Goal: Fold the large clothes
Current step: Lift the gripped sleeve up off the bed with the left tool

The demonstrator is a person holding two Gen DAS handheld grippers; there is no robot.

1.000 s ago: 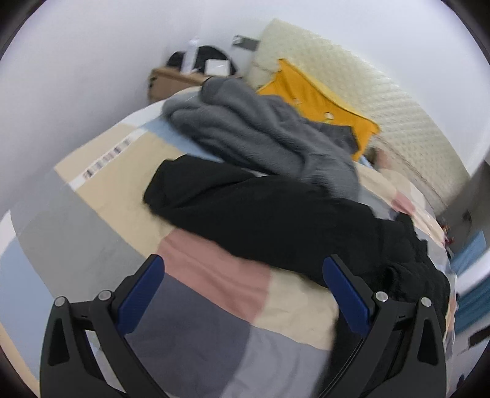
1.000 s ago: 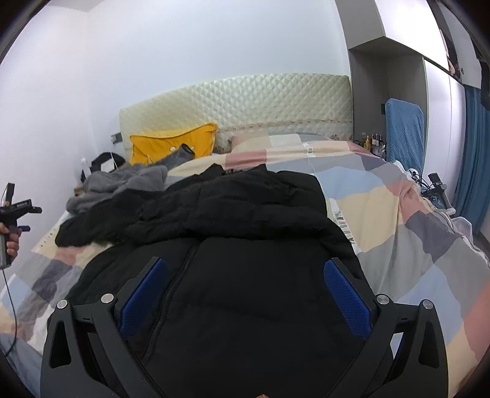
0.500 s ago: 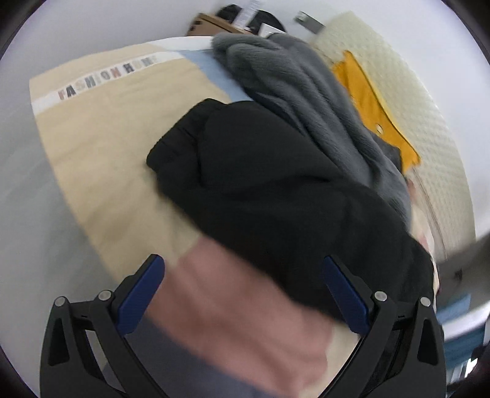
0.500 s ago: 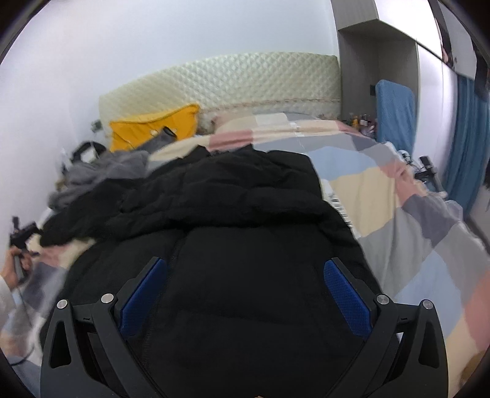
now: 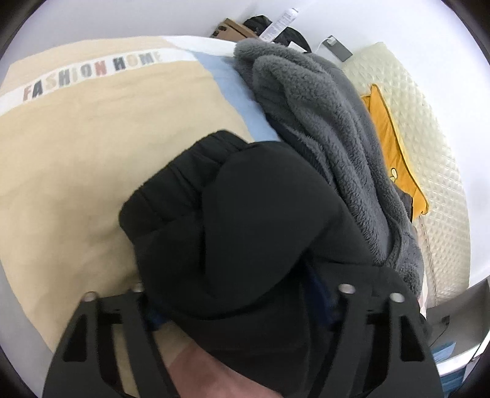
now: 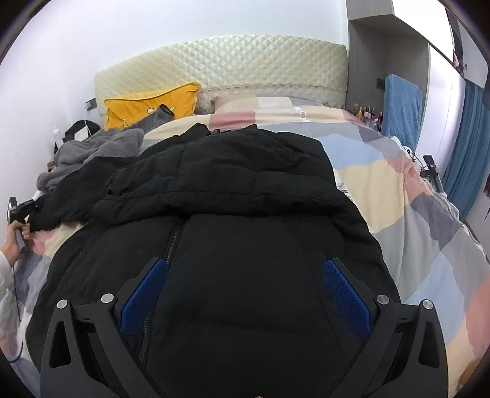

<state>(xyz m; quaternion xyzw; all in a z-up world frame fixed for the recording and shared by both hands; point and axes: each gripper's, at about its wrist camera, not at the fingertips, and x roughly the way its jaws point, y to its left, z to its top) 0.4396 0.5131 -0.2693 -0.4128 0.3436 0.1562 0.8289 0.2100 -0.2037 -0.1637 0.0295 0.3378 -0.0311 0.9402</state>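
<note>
A large black padded jacket [image 6: 245,220] lies spread on the patchwork bed, zip side up. Its left sleeve [image 5: 239,220] fills the left wrist view and lies between the jaws of my left gripper [image 5: 242,306]; the blue pads are mostly hidden by the cloth, and the jaws stand wide around it. My left gripper also shows at the far left edge of the right wrist view [image 6: 18,211], at the sleeve's cuff. My right gripper [image 6: 245,294] is open and empty, hovering over the jacket's lower body.
A grey fleece garment [image 5: 330,128] lies beside the sleeve, toward the headboard [image 6: 245,70]. A yellow pillow [image 6: 153,104] leans on the headboard. A bedside table [image 5: 229,27] with dark items stands left. A blue chair [image 6: 401,104] and curtains [image 6: 465,147] stand right.
My left gripper has moved forward onto the black sleeve, which now sits between its jaws. My right gripper has shifted only slightly over the jacket.
</note>
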